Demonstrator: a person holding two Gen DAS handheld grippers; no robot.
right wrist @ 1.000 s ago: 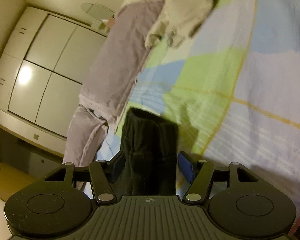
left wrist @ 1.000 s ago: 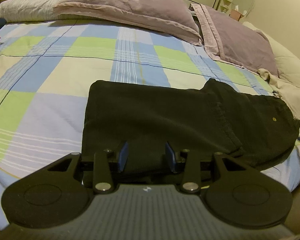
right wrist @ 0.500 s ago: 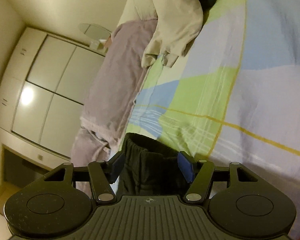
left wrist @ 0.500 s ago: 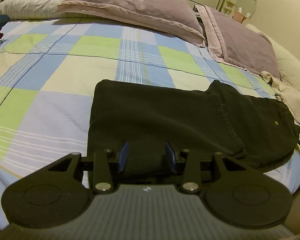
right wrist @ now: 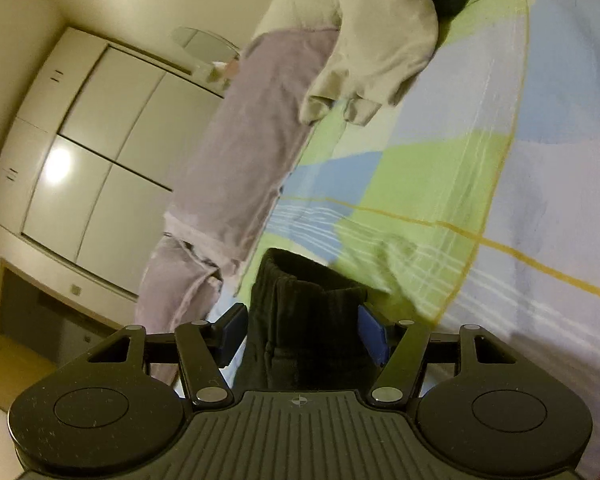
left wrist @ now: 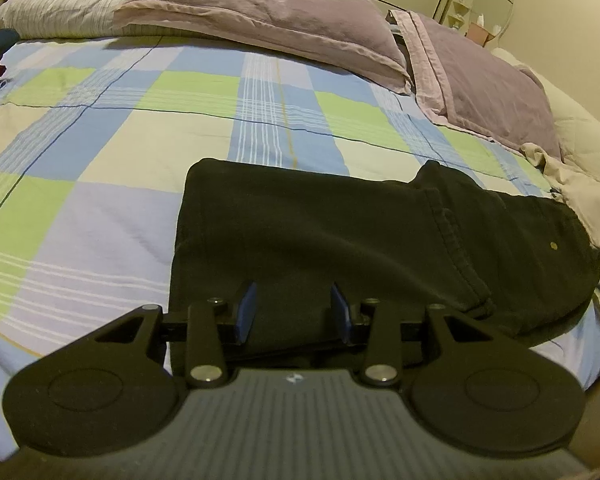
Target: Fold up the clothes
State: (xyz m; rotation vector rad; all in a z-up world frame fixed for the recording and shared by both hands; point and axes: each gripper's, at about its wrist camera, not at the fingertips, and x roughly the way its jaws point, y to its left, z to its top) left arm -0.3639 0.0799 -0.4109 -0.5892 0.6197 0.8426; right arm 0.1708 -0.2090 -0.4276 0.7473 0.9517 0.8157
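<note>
Off to the left of the left gripper [left wrist: 292,307] the checked blue, green and cream bedsheet [left wrist: 100,160] lies bare, and straight ahead of its fingers spreads the black cotton garment [left wrist: 340,232], apparently trousers or shorts already doubled over, with a stitched seam and a small brass rivet on the part running off to the right. This gripper's blue pads stand apart with dark cloth filling the space between them; whether they pinch the near edge or merely hover over it cannot be told from this angle. Farther right, the right gripper [right wrist: 302,330], rolled onto its side, has a bunched end of the same black garment [right wrist: 304,320] between its widely spread pads, which seem to press on the thick fold. Beyond it lie a mauve pillow [right wrist: 252,140] and a crumpled cream garment [right wrist: 360,40]. The step in hand looks like a fold. Next, both held edges would need carrying across together, kept level, and laid down squarely.
</note>
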